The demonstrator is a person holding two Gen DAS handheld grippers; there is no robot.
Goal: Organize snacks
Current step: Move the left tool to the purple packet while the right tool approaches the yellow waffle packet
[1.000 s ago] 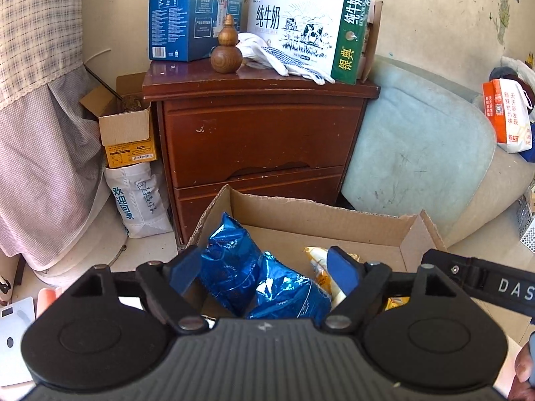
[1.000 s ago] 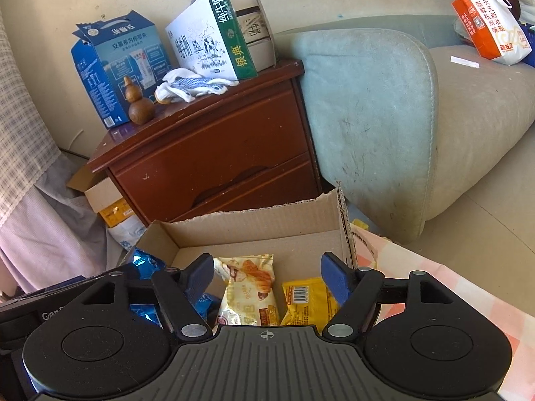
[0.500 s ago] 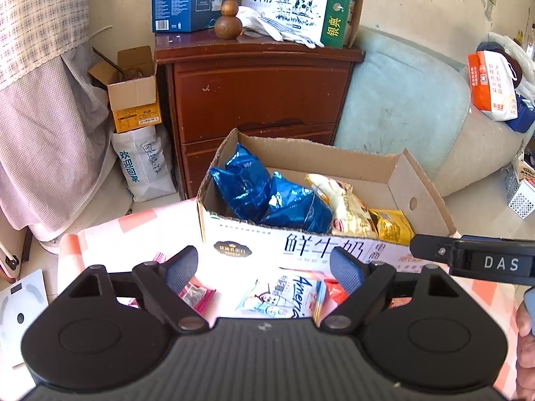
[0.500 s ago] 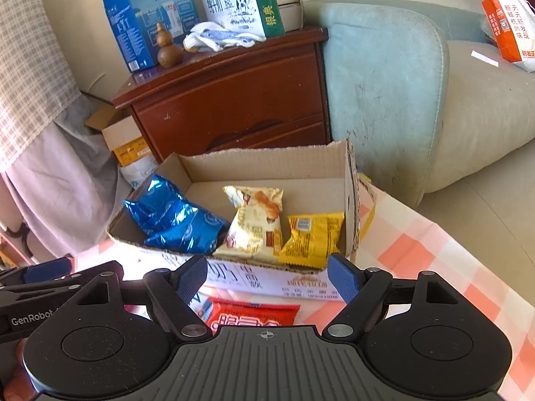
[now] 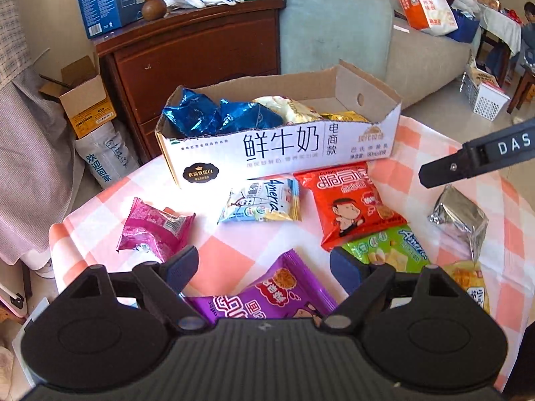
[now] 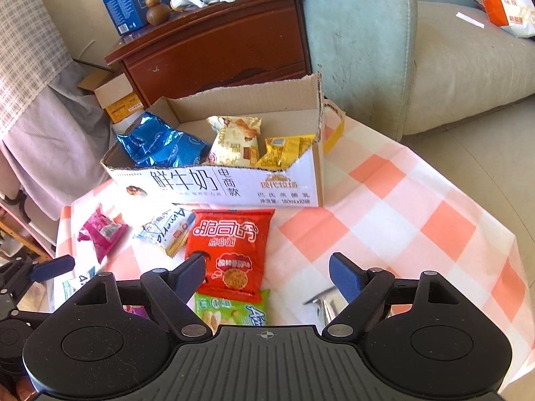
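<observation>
A shallow cardboard box (image 5: 277, 143) (image 6: 217, 183) stands at the table's far side and holds blue (image 5: 220, 117), cream and yellow packets. Loose snacks lie in front of it: a pink packet (image 5: 153, 230), a pale blue one (image 5: 260, 200), a red one (image 5: 351, 204) (image 6: 230, 250), a green one (image 5: 388, 250), a purple one (image 5: 267, 294) and a silver one (image 5: 461, 220). My left gripper (image 5: 264, 260) hovers open over the purple packet, holding nothing. My right gripper (image 6: 269, 264) hangs above the red and green packets, its jaws opening, with nothing gripped.
A checked pink and white cloth (image 6: 401, 220) covers the table. Behind the box stand a dark wooden cabinet (image 5: 200, 53) with cartons on top and a pale green sofa (image 6: 367, 33). An open carton (image 5: 83, 100) and a sack sit on the floor at left.
Both grippers have drawn back from above the box toward the near side of the table, so the loose packets now show. The right jaws have spread wider.
</observation>
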